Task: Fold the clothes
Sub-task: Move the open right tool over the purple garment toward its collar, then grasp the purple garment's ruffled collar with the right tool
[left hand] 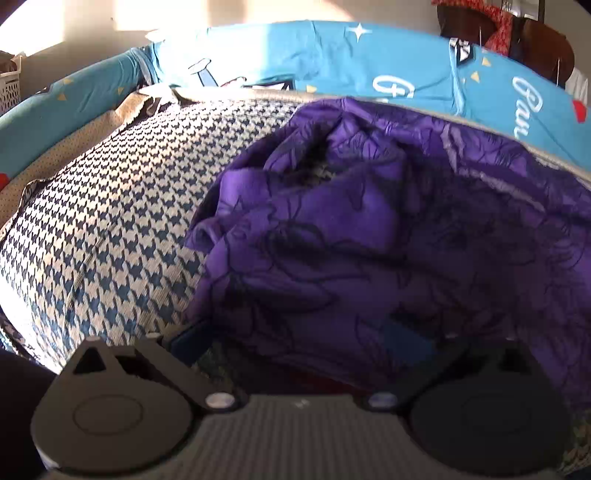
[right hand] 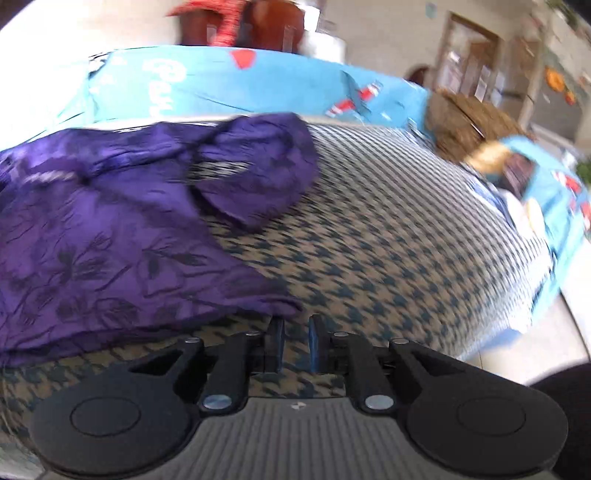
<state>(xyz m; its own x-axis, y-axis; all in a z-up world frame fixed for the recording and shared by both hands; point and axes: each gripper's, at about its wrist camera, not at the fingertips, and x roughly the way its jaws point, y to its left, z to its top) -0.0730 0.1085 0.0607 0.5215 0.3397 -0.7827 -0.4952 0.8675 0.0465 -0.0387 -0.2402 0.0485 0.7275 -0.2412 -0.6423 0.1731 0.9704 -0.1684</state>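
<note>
**Covered fingers, motion blur and cropped edges**

In the left wrist view the purple garment (left hand: 369, 229) drapes over the left gripper (left hand: 306, 343), so most of its fingers are hidden; only a blue pad (left hand: 192, 341) peeks out at lower left, and whether they pinch the cloth cannot be told. The garment runs off the right edge of the frame. A white basket (left hand: 9, 88) is cut off at the upper left, and the dark wooden furniture (left hand: 517, 33) at upper right is cropped by the top edge.

The right wrist view is smeared by motion. The brown heap (right hand: 469, 122) at upper right and the wall items (right hand: 557, 81) beyond it are too blurred to identify. The lettering on the blue sheet (right hand: 221, 88) is unreadable.
</note>
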